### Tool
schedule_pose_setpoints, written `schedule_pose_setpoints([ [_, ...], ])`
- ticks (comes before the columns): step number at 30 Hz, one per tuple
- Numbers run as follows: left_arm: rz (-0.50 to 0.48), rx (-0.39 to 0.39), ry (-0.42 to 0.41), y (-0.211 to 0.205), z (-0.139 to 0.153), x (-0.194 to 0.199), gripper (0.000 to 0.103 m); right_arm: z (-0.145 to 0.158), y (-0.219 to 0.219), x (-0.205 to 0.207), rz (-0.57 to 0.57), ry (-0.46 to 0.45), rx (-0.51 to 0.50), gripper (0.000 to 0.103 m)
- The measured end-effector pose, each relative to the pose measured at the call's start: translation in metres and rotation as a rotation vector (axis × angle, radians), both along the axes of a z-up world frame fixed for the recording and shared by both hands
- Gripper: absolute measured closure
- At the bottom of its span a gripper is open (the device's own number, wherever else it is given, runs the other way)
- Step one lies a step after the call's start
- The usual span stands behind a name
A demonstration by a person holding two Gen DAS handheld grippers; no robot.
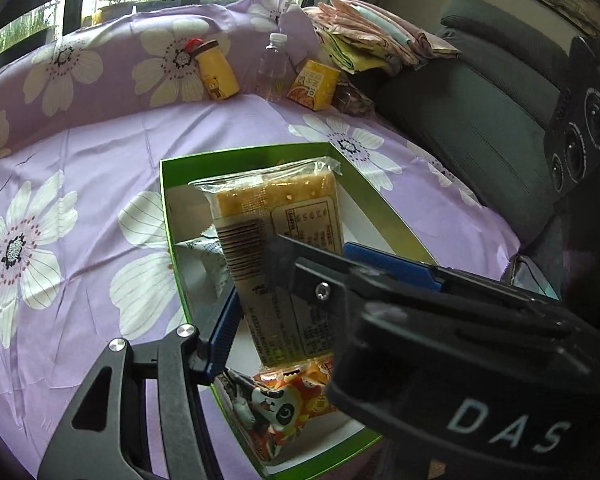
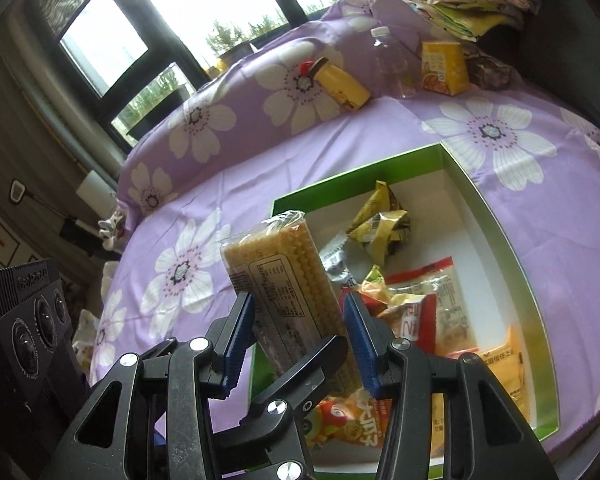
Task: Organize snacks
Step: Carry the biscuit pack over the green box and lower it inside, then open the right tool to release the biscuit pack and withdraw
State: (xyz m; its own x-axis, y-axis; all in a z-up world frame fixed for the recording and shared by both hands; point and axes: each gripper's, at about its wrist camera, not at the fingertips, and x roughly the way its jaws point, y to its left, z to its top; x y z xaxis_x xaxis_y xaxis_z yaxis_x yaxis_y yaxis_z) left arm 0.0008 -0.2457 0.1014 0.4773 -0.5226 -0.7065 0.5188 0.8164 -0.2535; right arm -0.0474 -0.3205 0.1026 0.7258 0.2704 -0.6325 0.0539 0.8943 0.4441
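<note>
The right tongs (image 2: 298,332) are closed on a cracker sleeve (image 2: 284,280), the blue ribbed pads pressed against its long sides. The left tongs (image 1: 288,280) are seen around the same sleeve; their jaws appear only partly closed, and whether the pads press on the wrapper cannot be told, as the right tool crosses in front. The sleeve is held tilted above the green-walled box (image 2: 496,216), not yet set down.

For a clean placement, the sleeve is best lowered flat into the bare white floor along the box's left side, and released only once it is supported, since brittle crackers are easily cracked by squeezing.

The wrapper is clear, glossy film with crimped ends; the crackers are tan with scalloped edges. Crinkled foil snack packets (image 2: 380,224) lie inside the box, which rests on a smooth purple floral bedsheet (image 2: 340,144).
</note>
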Motion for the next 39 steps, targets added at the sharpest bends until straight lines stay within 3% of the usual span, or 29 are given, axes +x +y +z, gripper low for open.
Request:
schedule_pose_setpoints([
  [11, -0.013, 0.007, 0.076, -0.010, -0.015, 0.006, 0.047, -0.017, -0.016, 0.007, -0.049, 0.067, 0.023, 0.053],
  [14, -0.008, -0.007, 0.073, -0.005, -0.009, 0.004, 0.036, -0.014, -0.018, 0.004, -0.062, 0.063, 0.020, 0.053],
  [16, 0.014, -0.001, 0.052, -0.001, -0.003, 0.002, 0.020, -0.011, -0.021, 0.000, -0.081, 0.054, 0.019, 0.053],
  [20, 0.055, 0.008, 0.012, 0.009, 0.008, -0.004, 0.002, -0.003, -0.028, -0.010, -0.123, 0.024, 0.022, 0.053],
  [28, 0.114, 0.060, -0.039, 0.018, 0.013, -0.006, 0.000, 0.015, -0.032, -0.028, -0.170, -0.045, 0.005, 0.053],
  [39, 0.133, 0.060, -0.041, 0.024, 0.009, -0.006, 0.000, 0.014, -0.033, -0.026, -0.220, -0.015, -0.037, 0.052],
])
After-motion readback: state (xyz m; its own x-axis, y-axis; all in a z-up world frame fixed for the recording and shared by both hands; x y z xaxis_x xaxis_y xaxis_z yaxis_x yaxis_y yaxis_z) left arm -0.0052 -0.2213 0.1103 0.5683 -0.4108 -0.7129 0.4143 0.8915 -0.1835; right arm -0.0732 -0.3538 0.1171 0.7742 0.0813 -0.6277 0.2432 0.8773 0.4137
